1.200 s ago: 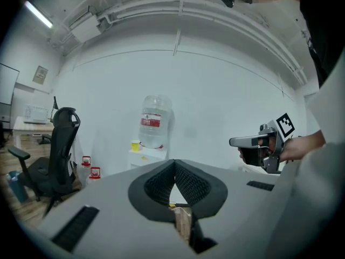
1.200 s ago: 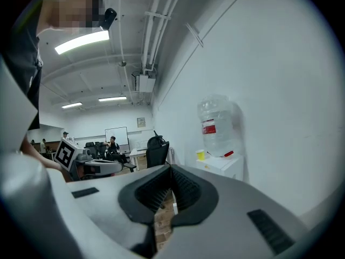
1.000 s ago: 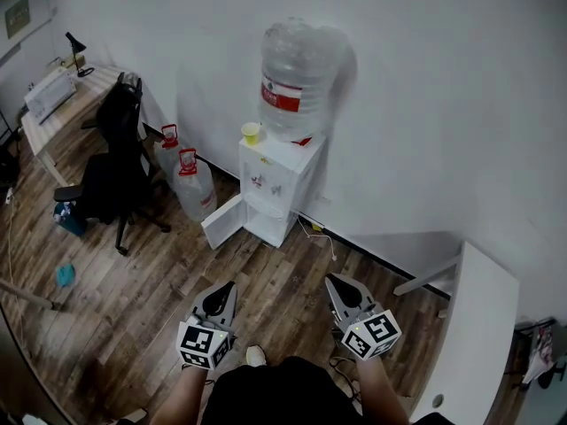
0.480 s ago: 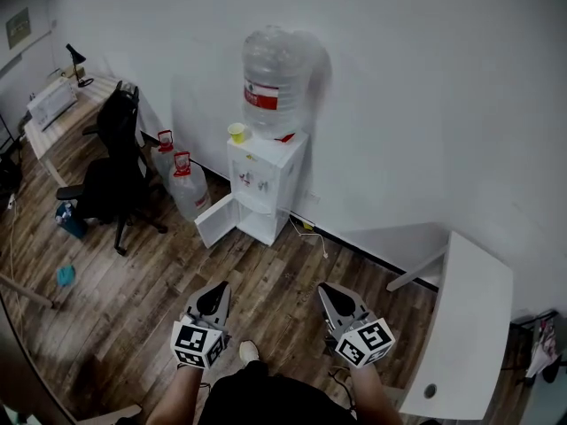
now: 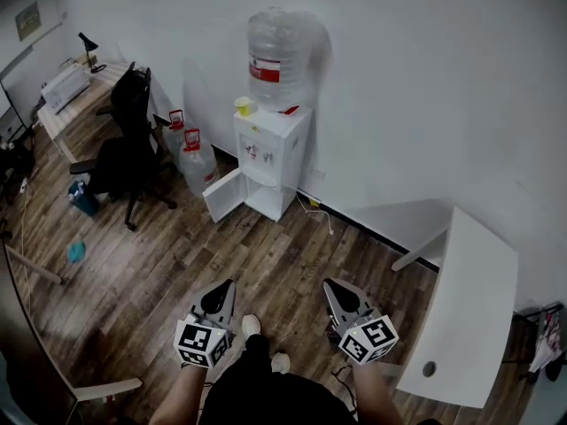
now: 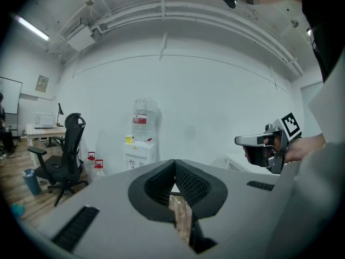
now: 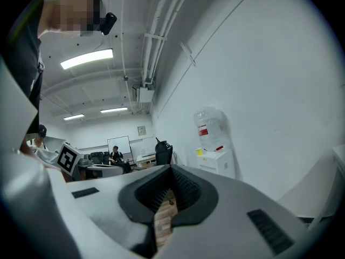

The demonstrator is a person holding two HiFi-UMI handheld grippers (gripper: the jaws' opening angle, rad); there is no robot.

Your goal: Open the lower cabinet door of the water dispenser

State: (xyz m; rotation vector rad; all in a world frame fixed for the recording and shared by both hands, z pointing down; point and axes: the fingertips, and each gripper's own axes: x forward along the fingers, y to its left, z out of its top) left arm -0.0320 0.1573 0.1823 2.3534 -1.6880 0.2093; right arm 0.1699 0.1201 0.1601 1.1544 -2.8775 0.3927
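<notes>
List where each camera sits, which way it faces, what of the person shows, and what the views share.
Head view: on the person's head, facing steeply down at the wooden floor and water dispenser; shows left gripper, right gripper, shoes.
Left gripper view: on the left gripper, facing along its shut jaws toward the water dispenser; right gripper at right.
Right gripper view: on the right gripper, facing along its shut jaws; left gripper at left.
Shared: all three see the water dispenser.

Bottle (image 5: pixel 275 56), seemingly cup (image 5: pixel 243 106), atop dispenser (image 5: pixel 270 162); chair (image 5: pixel 128 153) left.
</notes>
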